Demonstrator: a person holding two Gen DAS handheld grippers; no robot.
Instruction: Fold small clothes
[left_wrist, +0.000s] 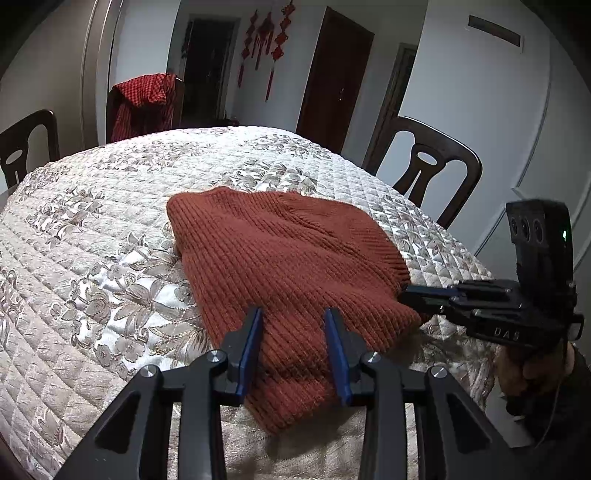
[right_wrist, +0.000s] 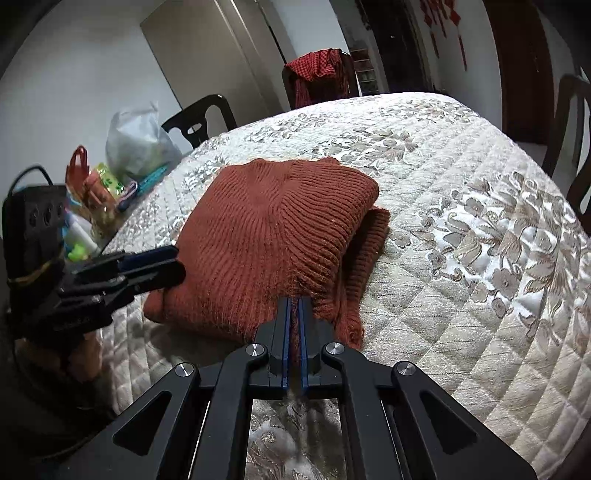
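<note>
A rust-red ribbed knit sweater (left_wrist: 280, 266) lies folded on the quilted floral tablecloth (left_wrist: 92, 236); it also shows in the right wrist view (right_wrist: 266, 229). My left gripper (left_wrist: 293, 314) is open, its blue fingers apart just over the sweater's near edge, holding nothing. It shows from the side in the right wrist view (right_wrist: 173, 264). My right gripper (right_wrist: 294, 301) is shut on the sweater's near edge, with knit pinched between its pads. In the left wrist view it (left_wrist: 408, 293) touches the sweater's right edge.
Dark wooden chairs (left_wrist: 424, 166) stand around the table; one holds a red checked cloth (left_wrist: 142, 99). A plastic bag (right_wrist: 138, 142) and small clutter (right_wrist: 98, 192) sit at the table's left side in the right wrist view. A hand (left_wrist: 528, 369) grips the right tool.
</note>
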